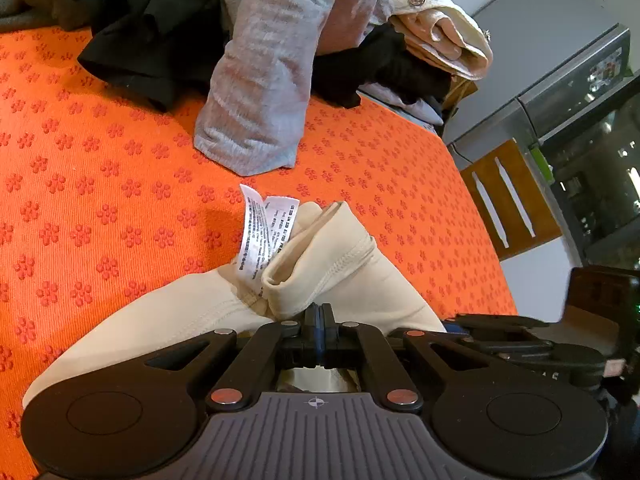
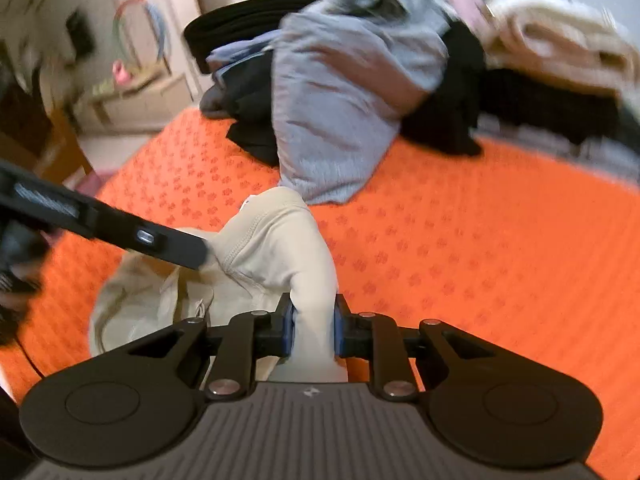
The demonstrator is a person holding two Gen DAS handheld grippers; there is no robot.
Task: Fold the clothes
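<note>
Where the beige garment (image 1: 344, 276) is pinched, its edge is hidden between the clenched left tongs (image 1: 319, 316); the right tongs (image 2: 314, 328) grasp another fold. Beyond, a blurred clothes pile (image 2: 352, 92) is seen on the orange cloth (image 1: 100, 184); a chair (image 1: 508, 196) is cut off.

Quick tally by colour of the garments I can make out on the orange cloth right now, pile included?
Beige: 1, the beige garment with care labels, clamped by the left tool and right tool.
Grey: 1, the grey top.
Black: at least 1, the black garment.
Cream: 1, the cream buttoned garment.
Total: 4 distinguishable; the pile may hide more.
</note>
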